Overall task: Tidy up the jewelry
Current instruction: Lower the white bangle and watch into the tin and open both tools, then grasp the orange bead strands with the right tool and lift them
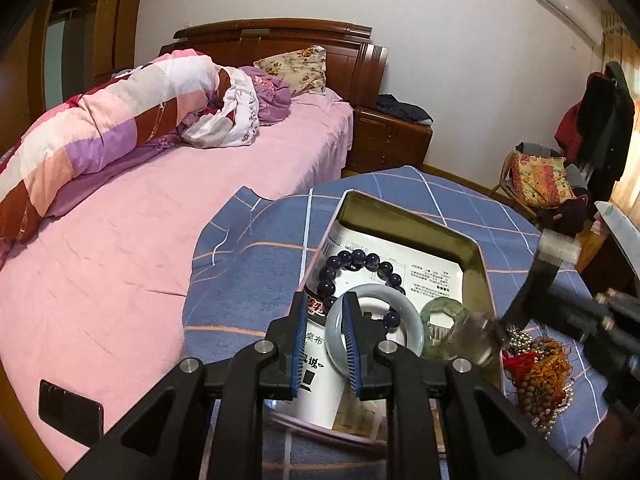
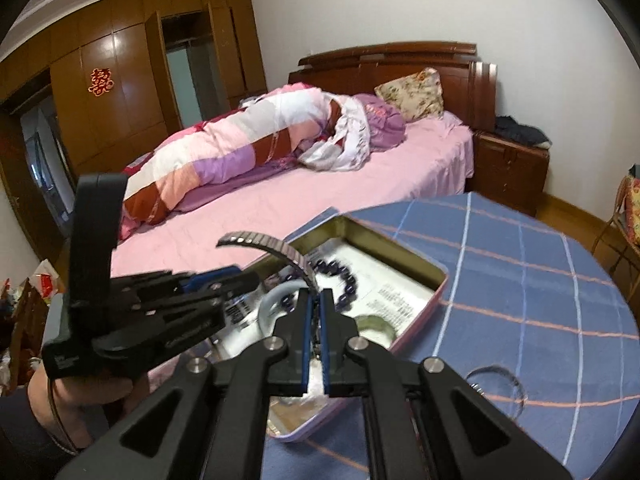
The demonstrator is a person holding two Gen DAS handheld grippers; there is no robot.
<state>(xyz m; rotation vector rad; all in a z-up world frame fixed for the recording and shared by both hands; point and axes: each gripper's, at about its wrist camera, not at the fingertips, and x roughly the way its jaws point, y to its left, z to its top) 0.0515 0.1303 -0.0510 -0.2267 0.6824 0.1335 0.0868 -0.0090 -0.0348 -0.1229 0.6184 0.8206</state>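
**Bedroom around the blue checked table**

Covered in a blue checked tablecloth (image 1: 472,208). Beside it, a bed with a pink sheet (image 1: 168,208), a rolled patchwork quilt (image 1: 100,136) and a floral pillow (image 1: 292,66) against a dark wooden headboard (image 1: 280,40). On the sheet, near the bed's edge, a dark phone (image 1: 70,412). Right of the headboard, a wooden nightstand (image 1: 390,140) under dark folded clothes. High on the wall, an air conditioner (image 1: 568,10). Along the far wall, a wooden wardrobe (image 2: 120,92) bearing a red paper character (image 2: 101,82).

Shallow brassy metal tin (image 1: 472,248) with a dull sheen; glossy dark purple bead bracelet (image 1: 360,258); smooth pale jade bangle (image 1: 416,324); matt blue checked cloth (image 2: 520,280).
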